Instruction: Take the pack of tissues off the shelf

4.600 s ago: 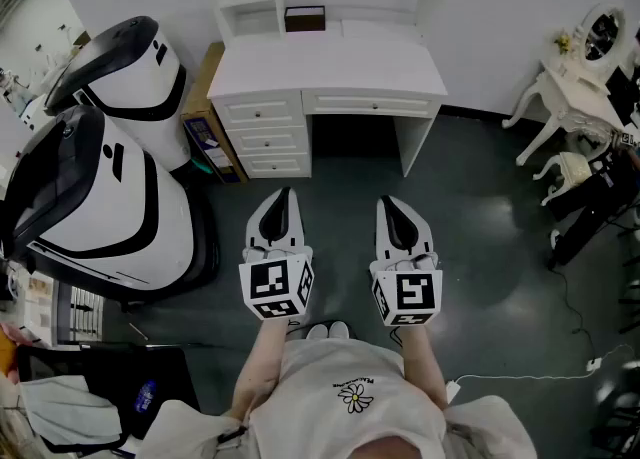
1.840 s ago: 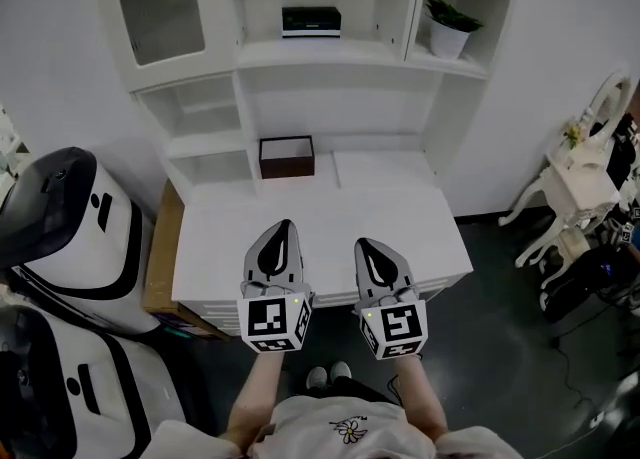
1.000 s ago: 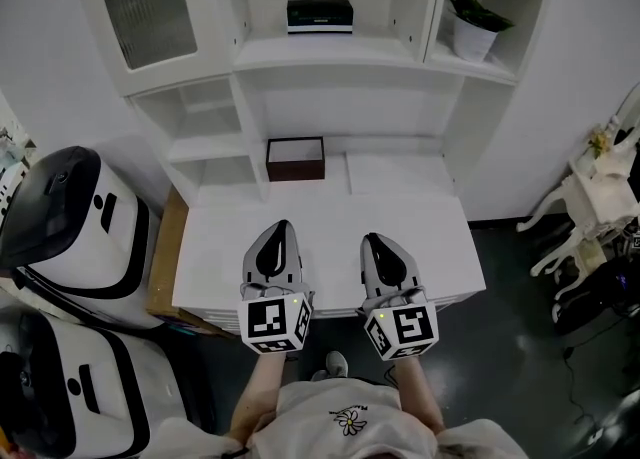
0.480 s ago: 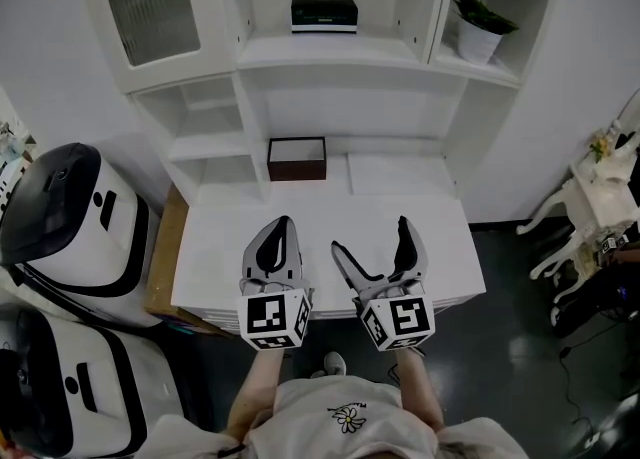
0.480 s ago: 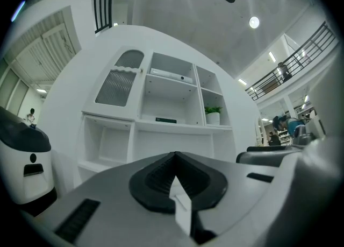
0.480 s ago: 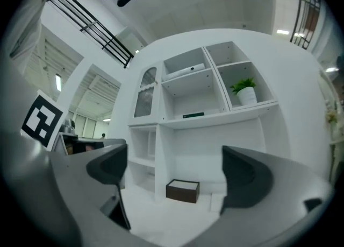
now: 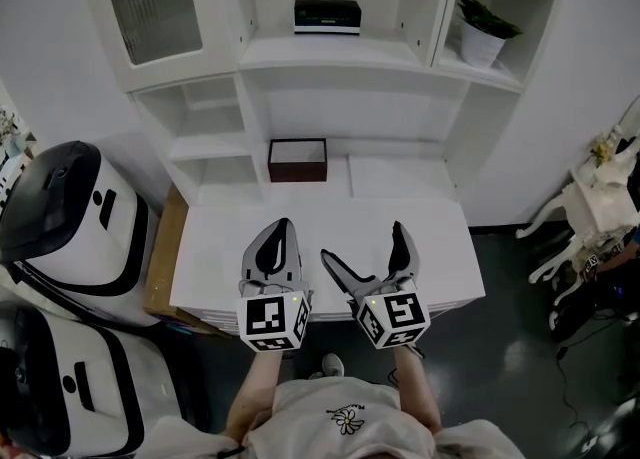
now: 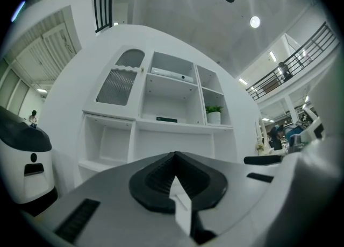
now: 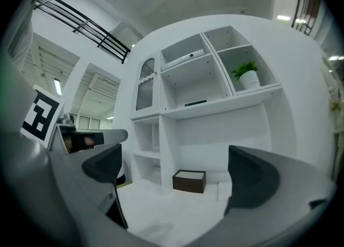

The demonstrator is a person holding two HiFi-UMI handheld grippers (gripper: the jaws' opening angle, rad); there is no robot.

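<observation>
Seen from above, a person stands at a white counter (image 7: 230,247) with a gripper in each hand. The left gripper (image 7: 282,227) hangs over the counter's near edge, its jaws pressed together with nothing in them. The right gripper (image 7: 362,242) is just beside it; its jaws have just been opening and now stand spread wide and empty.

The pack (image 7: 327,16), small and dark, lies flat on the middle shelf (image 7: 290,47) of the unit behind the counter, well apart from both grippers. Its print is too small to read. A brown box (image 7: 297,159) sits at the back of the counter below it. A potted plant (image 7: 482,32) stands in the next compartment to the right.

The top of the unit is cut off. Two white and black machines (image 7: 60,217) at the left are partly out of frame.
</observation>
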